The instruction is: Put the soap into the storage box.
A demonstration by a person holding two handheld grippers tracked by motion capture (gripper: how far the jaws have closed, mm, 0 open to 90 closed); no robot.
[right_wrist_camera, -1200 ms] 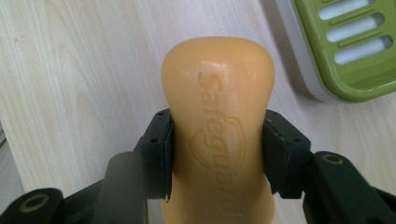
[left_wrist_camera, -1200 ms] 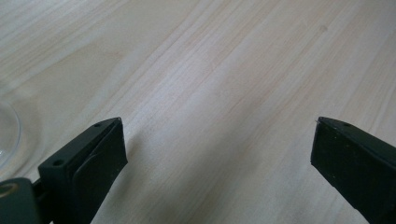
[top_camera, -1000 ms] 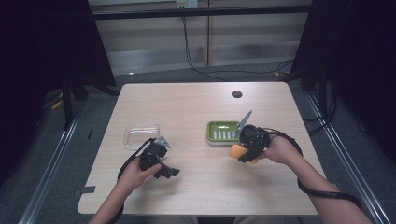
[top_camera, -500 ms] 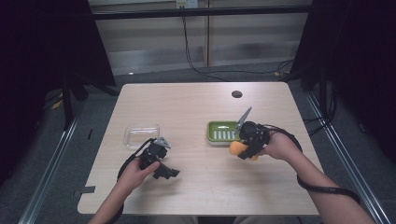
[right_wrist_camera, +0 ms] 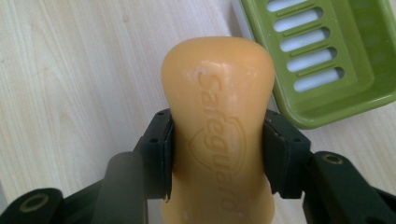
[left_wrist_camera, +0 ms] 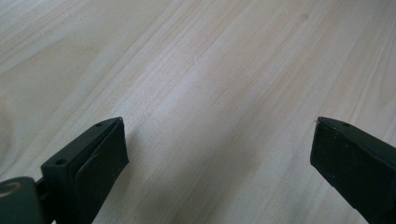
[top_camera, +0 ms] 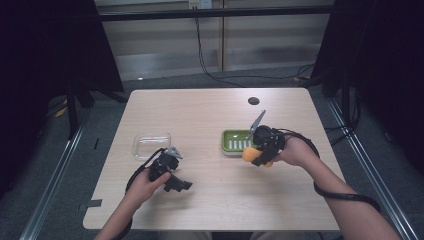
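Little change: soap still in right tongs.

Orange soap bar, green slotted soap dish, pale wood-grain table, clear container, black jaws

Bare worktop is lying open centrally; clear container and green soap dish are flanking it.
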